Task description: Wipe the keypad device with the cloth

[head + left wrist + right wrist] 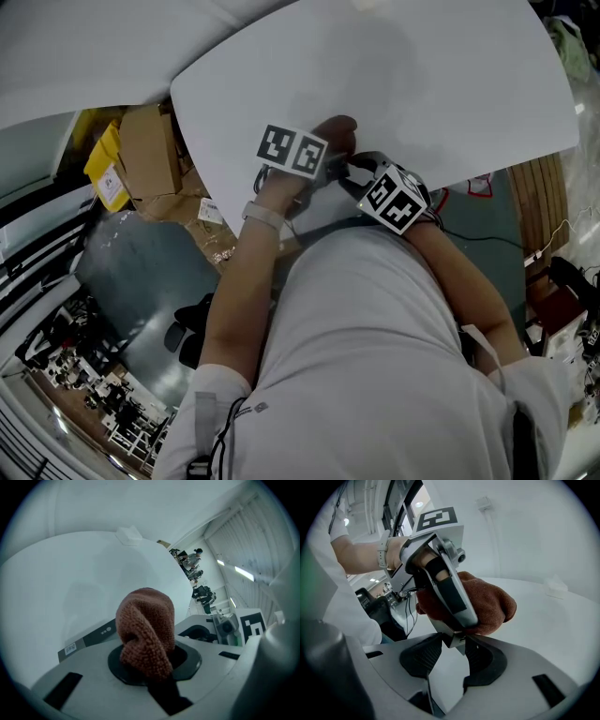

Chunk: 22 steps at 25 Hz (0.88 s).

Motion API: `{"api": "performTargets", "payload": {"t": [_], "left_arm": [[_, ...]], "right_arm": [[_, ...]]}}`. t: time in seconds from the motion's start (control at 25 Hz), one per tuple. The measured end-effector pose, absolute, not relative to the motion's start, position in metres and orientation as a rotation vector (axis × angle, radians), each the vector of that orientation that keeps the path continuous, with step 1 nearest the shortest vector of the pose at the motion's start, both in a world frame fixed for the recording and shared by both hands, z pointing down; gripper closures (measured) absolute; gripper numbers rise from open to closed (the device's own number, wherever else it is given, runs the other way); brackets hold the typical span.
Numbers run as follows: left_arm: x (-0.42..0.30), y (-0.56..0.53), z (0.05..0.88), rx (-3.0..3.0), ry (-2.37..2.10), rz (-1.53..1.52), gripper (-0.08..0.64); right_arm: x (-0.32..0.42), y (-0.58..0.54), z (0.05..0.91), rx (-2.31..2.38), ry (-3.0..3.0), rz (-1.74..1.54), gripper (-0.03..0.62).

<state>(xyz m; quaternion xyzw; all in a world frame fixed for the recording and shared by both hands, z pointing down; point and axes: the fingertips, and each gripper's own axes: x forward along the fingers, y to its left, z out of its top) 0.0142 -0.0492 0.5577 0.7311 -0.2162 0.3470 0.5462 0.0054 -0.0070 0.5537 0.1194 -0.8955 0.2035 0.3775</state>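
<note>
Clamped by its lower end in the right claw (451, 652): slim grey keypad device (452, 595), dark-faced. Against it, bunched brown cloth (492, 606), nipped in the left claw (149, 663).

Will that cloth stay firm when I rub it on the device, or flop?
Likely floppy: the cloth bunches in soft folds beyond the left gripper. Its nubbly pile probably grips rather than slides. It looks light, so it should wrap against the device.
</note>
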Motion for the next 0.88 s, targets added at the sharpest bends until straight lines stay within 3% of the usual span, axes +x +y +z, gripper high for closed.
{"api": "performTargets", "payload": {"t": [0.88], "left_arm": [[-0.005, -0.108, 0.622, 1.62, -0.63, 0.841, 0.497]], "right_arm": [[0.003, -0.007, 0.554, 0.277, -2.288, 0.542, 0.434]]}}
